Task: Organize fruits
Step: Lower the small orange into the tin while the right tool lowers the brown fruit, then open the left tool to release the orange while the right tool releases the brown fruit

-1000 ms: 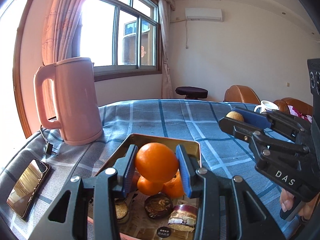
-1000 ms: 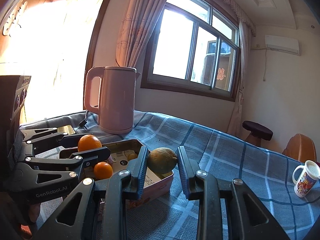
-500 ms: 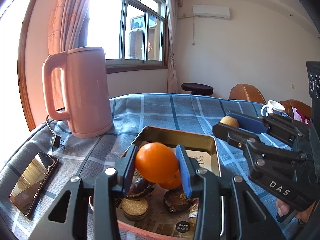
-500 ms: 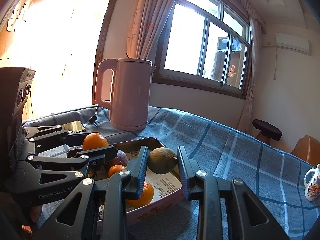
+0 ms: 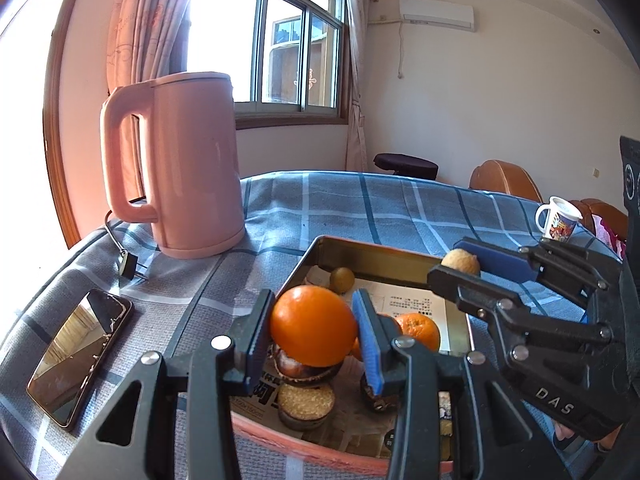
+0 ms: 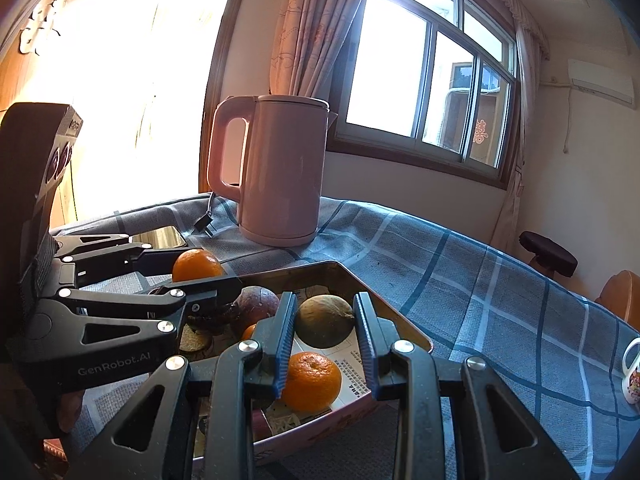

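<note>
Orange (image 5: 313, 325) fruit sits pinched between the blue pads of the left claw (image 5: 314, 330), held above the near end of the metal tin (image 5: 372, 254). Under it in the tin lie dark round pastries (image 5: 306, 400) on printed paper, and a second orange (image 5: 418, 330) rests just right of the claw. A small greenish fruit (image 5: 342, 280) lies toward the tin's far wall. The right claw (image 6: 325, 326) is closed on a brownish-green round fruit (image 6: 325, 321), held over the right side of the tin (image 6: 400, 312); from the left camera this claw (image 5: 460, 266) reaches in from the right above the far rim. Below it in the right view sits a loose orange (image 6: 312, 380), with a dark purple fruit (image 6: 256, 304) further left. The tin stands on a worktop (image 5: 360, 208) under a blue checked cloth. A phone (image 5: 80, 356) lies near the left edge, well apart from the tin. Behind, a pink kettle (image 5: 176, 164) stands upright with its plug (image 5: 128, 266) beside it, and a white mug (image 5: 558, 216) sits at the far right.
</note>
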`<state>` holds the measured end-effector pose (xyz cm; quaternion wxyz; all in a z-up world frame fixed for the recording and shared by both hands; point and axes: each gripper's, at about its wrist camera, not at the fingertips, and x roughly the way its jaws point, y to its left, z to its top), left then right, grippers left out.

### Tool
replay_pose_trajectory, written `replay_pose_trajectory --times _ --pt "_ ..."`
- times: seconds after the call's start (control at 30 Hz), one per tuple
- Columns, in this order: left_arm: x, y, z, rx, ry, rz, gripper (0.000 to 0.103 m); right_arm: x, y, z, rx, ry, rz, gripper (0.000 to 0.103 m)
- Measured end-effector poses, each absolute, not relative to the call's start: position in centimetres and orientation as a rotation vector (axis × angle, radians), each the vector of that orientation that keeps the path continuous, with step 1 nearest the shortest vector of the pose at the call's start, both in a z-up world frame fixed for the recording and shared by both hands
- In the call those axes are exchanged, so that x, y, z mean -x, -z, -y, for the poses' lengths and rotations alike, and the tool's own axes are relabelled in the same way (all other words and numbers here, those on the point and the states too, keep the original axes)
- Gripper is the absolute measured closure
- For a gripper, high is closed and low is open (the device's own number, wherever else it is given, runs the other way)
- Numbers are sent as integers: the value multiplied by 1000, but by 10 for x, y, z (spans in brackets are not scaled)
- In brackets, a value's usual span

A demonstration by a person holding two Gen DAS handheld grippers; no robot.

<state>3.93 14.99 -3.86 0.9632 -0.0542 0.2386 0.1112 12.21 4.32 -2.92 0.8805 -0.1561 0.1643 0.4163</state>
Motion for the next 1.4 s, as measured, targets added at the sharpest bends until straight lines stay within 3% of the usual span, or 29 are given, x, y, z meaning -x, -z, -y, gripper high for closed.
replay_pose_trajectory --times 0.57,0.63,0.67,0.83,0.9,1.03,1.17,1.4 --pt "-35 39 -143 75 -215 -500 60 -126 50 -65 408 -924 -492 68" --pt "-34 39 -142 69 -219 -497 51 -126 52 -66 415 -937 -511 53" --pt "-33 38 -141 66 -224 -491 43 -125 53 -67 422 -939 -516 50" --pt "-29 36 -138 67 -212 -471 39 -121 51 -62 411 -921 -496 50" --pt "-25 33 -138 73 -220 -450 30 -122 48 -55 379 -900 -484 50" --pt "-18 24 -138 80 -230 -404 26 -125 43 -34 321 -821 -453 49" --pt "-12 17 -136 83 -241 -369 13 -129 37 -15 286 -739 -414 49" --pt "-14 15 -129 68 -241 -363 8 -130 28 6 251 -679 -378 42"
